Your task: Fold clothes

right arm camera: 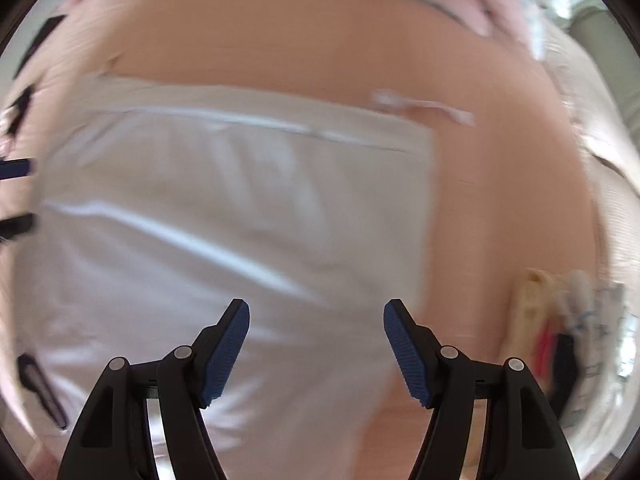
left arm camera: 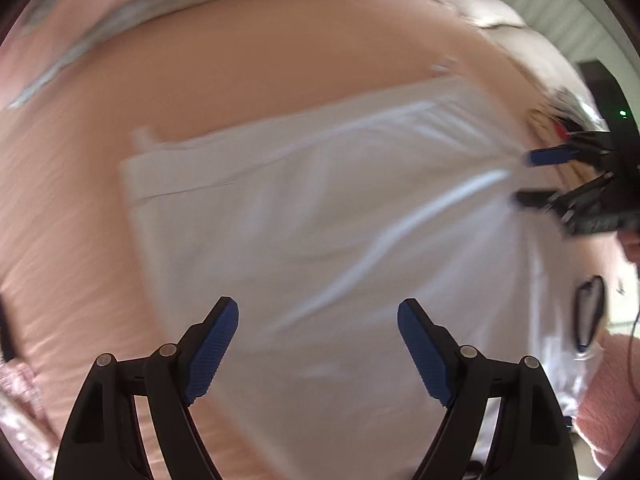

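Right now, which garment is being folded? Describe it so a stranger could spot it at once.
Start from the broad peach-pink bedspread filling both views. In its middle lies a flat white rectangular garment, below both open grippers. It is the only large white piece there, with a stitched hem along its far edge, unlike the small colourful clutter beside it.

Left gripper (left arm camera: 318,344): black plastic linkage arms, blue ribbed pads (left arm camera: 208,354) on inner faces, round silver pivot screws at each joint. Right gripper (right arm camera: 316,348): same build, black w/ blue textured pads (right arm camera: 226,350), silver pins. Person's sleeve (left arm camera: 612,392), lower right of left-wrist view: pink, fuzzy knit. Rest too blurred.
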Available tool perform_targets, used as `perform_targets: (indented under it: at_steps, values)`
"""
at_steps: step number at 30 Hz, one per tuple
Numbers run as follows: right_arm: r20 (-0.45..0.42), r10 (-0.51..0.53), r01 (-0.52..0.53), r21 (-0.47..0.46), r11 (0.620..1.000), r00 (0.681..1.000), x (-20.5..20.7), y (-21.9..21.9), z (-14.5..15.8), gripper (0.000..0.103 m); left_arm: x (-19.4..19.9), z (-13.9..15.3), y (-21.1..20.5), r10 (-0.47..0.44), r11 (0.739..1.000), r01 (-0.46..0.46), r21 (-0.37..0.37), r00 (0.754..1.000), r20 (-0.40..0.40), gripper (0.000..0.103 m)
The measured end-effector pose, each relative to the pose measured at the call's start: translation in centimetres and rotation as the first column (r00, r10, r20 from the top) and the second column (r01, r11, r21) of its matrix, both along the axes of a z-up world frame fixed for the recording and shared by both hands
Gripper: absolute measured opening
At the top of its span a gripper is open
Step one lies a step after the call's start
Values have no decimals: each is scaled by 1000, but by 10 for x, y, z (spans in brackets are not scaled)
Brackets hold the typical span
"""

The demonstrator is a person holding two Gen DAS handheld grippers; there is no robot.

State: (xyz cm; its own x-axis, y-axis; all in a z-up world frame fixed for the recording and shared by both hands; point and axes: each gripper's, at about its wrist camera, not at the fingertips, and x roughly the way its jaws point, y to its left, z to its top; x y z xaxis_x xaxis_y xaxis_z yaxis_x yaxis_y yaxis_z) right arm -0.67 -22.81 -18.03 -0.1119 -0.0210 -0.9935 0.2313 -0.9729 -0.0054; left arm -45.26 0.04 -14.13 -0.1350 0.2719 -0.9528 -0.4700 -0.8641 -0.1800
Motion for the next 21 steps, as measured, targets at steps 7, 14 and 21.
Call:
perform_targets:
  at_steps: [7,14,21]
  values:
    - [105,119,-127,74,989,987,7,41,-14,71,59,-13,2,-176,960,175,-220,984,16,86]
    - [25,15,-16,49,999,1000,-4,129,41,71,76,35,0,-55,993,54,-108,998,-13,85]
    - [23,48,-48,22,999,999,26,101,41,70,124,12,58,-216,963,212,-167,976,-4,87]
